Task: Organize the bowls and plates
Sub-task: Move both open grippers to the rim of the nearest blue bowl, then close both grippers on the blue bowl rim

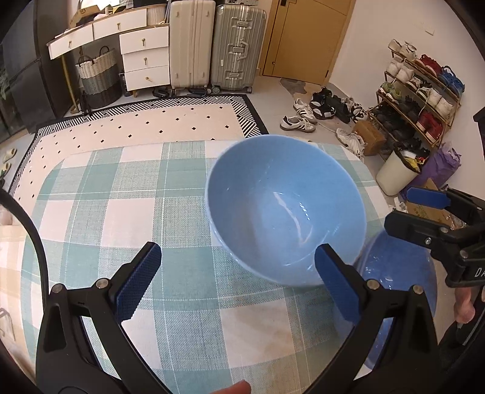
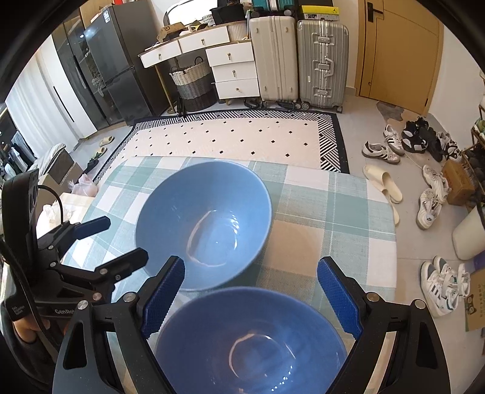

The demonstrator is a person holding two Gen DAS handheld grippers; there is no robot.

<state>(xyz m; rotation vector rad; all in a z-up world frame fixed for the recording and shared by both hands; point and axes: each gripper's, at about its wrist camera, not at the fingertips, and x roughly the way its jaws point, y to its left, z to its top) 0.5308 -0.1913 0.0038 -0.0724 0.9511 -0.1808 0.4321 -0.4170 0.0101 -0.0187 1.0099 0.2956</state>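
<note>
Now both claws wide open, empty: left claw (image 1: 238,283) beside far bowl (image 1: 285,209), right claw (image 2: 251,298) over near bowl (image 2: 251,342).

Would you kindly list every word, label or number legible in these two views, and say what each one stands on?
"GenRo", cut off by the frame in front: on the body of the left gripper, right wrist view.
"DA", cut off at the picture edge: on the body of the right gripper, left wrist view.
Small white print on the left gripper's side, the yellow box label atop the suitcases, and the cardboard printing on the floor: too small to read.
</note>
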